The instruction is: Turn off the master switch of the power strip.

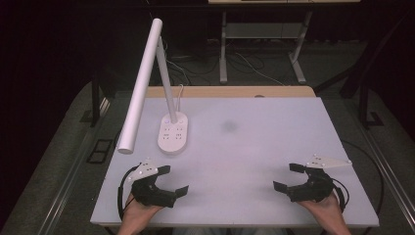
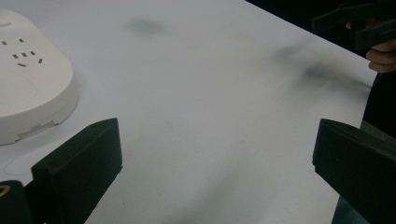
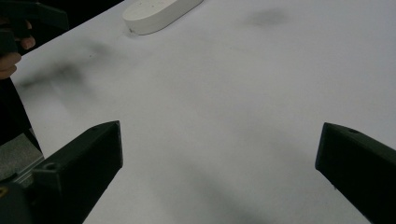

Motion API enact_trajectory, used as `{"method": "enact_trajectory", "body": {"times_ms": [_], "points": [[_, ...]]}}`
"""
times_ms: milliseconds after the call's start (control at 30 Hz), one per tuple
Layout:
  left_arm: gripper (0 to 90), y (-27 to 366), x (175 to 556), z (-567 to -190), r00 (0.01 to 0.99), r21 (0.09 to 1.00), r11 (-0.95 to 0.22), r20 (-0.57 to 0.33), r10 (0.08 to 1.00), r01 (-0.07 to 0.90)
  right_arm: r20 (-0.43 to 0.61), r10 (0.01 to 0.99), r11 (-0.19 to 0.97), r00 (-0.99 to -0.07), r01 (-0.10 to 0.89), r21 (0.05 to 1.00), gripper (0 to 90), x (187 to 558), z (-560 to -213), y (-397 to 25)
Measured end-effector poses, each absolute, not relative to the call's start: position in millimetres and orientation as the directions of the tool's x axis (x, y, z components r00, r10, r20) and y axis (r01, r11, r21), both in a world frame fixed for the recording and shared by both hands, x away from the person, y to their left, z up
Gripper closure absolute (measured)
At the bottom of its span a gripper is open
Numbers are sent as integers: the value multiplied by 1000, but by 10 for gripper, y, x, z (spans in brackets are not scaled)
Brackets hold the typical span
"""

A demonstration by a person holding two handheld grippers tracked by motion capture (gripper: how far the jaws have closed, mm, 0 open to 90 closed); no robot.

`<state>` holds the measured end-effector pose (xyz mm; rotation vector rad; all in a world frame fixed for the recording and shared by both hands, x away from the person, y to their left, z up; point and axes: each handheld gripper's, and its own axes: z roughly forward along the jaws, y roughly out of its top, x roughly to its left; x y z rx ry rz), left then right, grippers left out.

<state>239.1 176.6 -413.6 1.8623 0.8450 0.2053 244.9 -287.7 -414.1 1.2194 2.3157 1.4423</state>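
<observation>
Left tool (image 1: 172, 180) gapes wide beside the lamp base (image 1: 173, 132), not touching

Your worktop (image 1: 274, 147): white, matte, faint grey smudge mid-back. White desk lamp base (image 1: 173, 133) with sockets sits back-left, directly on it.

Table (image 1: 254, 156) lies bare between both hands; lamp (image 1: 172, 132) blocks the far-left.
</observation>
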Motion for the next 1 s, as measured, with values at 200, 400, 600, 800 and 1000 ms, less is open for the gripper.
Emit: {"method": "enact_trajectory", "body": {"times_ms": [200, 400, 600, 800, 1000], "points": [[1, 1797, 2434, -4091, 738, 856, -232, -226, 635, 461, 266, 703, 214, -660, 553, 805, 0, 2452, -4147, -2882], [3, 1852, 2473, -4001, 731, 855, -228, -226, 644, 465, 271, 705, 211, -656, 558, 802, 0, 2453, -4148, -2882], [4, 1903, 2516, -3959, 726, 851, -233, -223, 651, 470, 272, 707, 210, -653, 561, 801, 0, 2454, -4154, -2878], [4, 1964, 2576, -3893, 719, 850, -230, -221, 659, 473, 275, 709, 206, -650, 563, 800, 0, 2452, -4156, -2894], [5, 2021, 2652, -3814, 714, 844, -246, -208, 668, 477, 275, 708, 207, -650, 564, 799, 0, 2452, -4155, -2901]]}}
